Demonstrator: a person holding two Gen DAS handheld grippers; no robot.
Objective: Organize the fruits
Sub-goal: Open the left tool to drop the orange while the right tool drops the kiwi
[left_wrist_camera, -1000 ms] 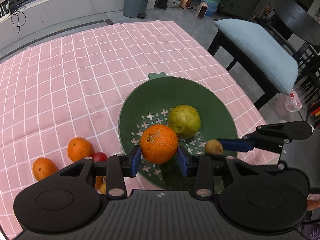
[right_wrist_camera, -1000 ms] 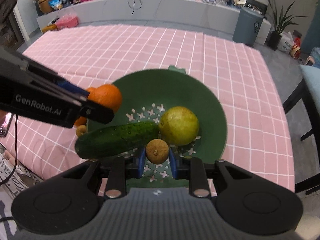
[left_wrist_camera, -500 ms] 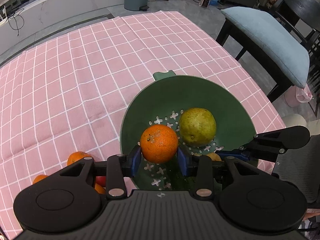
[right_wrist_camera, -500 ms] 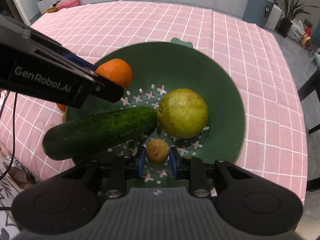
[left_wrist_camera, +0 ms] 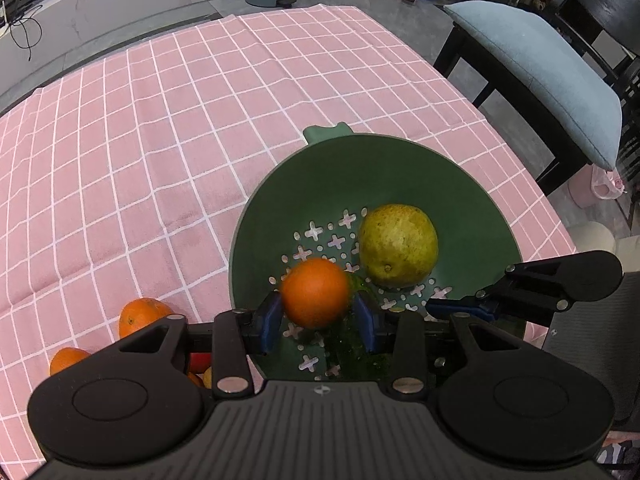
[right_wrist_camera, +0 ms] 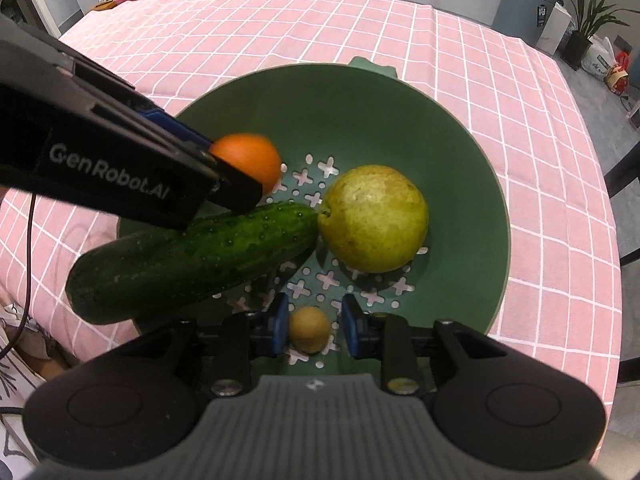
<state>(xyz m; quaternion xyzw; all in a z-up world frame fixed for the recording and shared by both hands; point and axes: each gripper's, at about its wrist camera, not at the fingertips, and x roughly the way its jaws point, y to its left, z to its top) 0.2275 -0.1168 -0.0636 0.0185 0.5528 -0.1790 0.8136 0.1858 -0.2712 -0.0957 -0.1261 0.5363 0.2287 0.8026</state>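
Note:
A green colander bowl [left_wrist_camera: 400,168] [right_wrist_camera: 360,112] stands on the pink checked cloth. In it lie a yellow-green pear [left_wrist_camera: 398,246] [right_wrist_camera: 372,218] and a cucumber [right_wrist_camera: 192,260]. My left gripper [left_wrist_camera: 318,316] has its jaws spread; the orange [left_wrist_camera: 314,292] [right_wrist_camera: 250,160] sits between the pads with gaps at both sides, blurred, low in the bowl. My right gripper [right_wrist_camera: 311,326] has its jaws apart around a small brown fruit [right_wrist_camera: 310,328] that rests on the bowl's floor.
Two oranges [left_wrist_camera: 142,314] and other small fruit lie on the cloth left of the bowl, partly hidden by my left gripper. A chair with a blue cushion [left_wrist_camera: 540,80] stands beyond the table's right edge.
Both grippers have moved down into the bowl and opened. The left let go of the orange; the right let go of the small brown fruit.

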